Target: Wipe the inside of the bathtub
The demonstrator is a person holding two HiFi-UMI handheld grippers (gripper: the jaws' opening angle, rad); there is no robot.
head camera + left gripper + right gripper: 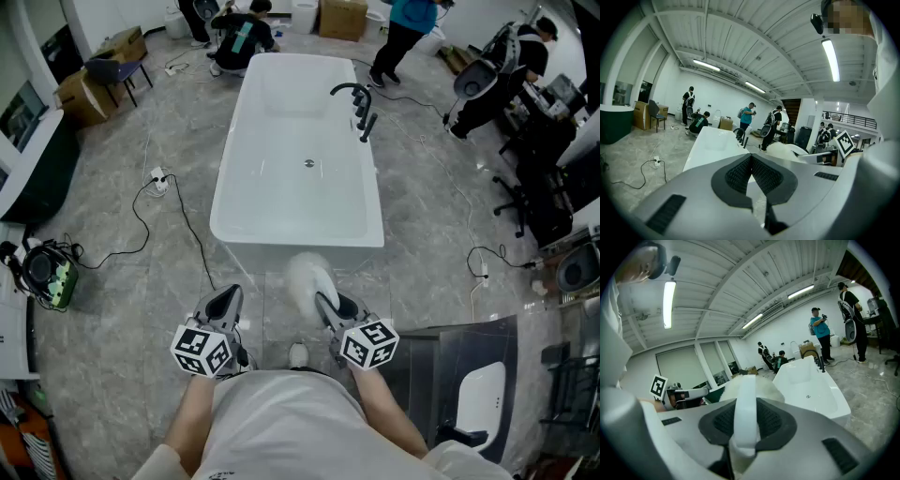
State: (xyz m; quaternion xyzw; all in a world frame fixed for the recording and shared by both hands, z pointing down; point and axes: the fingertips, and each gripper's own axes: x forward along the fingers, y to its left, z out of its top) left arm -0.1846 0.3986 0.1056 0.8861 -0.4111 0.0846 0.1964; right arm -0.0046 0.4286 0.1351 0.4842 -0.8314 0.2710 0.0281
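Fingers of the right gripper (745, 408) clamp the handle of a fluffy white duster (307, 278). The left gripper (751, 164) is closed and empty. The bathtub (281, 236) lies straight ahead, lengthwise away, nearer the right gripper.

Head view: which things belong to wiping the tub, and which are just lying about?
Job: bathtub, brush, right gripper holding it.
Lying about: power strip, boxes, chair.
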